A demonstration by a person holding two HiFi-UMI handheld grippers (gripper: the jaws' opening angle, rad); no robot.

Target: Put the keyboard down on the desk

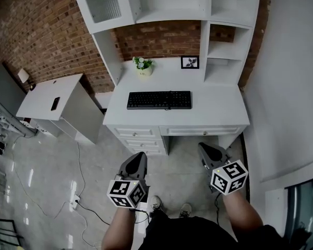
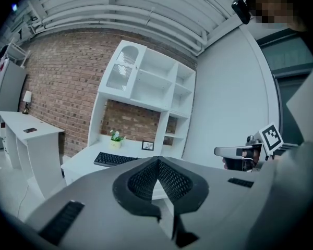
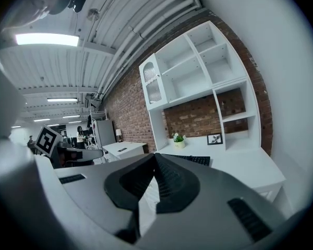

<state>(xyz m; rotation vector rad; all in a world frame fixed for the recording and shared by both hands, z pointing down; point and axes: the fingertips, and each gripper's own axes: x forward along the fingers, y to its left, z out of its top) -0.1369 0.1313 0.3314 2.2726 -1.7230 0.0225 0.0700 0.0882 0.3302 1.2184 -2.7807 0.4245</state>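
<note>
A black keyboard (image 1: 159,100) lies flat on the white desk (image 1: 219,110), near its front edge; it also shows as the keyboard (image 2: 115,159) in the left gripper view and as the keyboard (image 3: 193,160) in the right gripper view. My left gripper (image 1: 137,158) hangs well in front of the desk, above the floor, shut and holding nothing. My right gripper (image 1: 206,150) is level with it, also shut and empty. Both are far from the keyboard.
A small potted plant (image 1: 143,65) and a framed picture (image 1: 190,62) stand at the back of the desk under white shelves (image 1: 172,4). A second white desk (image 1: 52,95) with a phone (image 1: 55,103) stands at the left. Cables (image 1: 81,202) cross the floor. My shoes (image 1: 169,208) show below.
</note>
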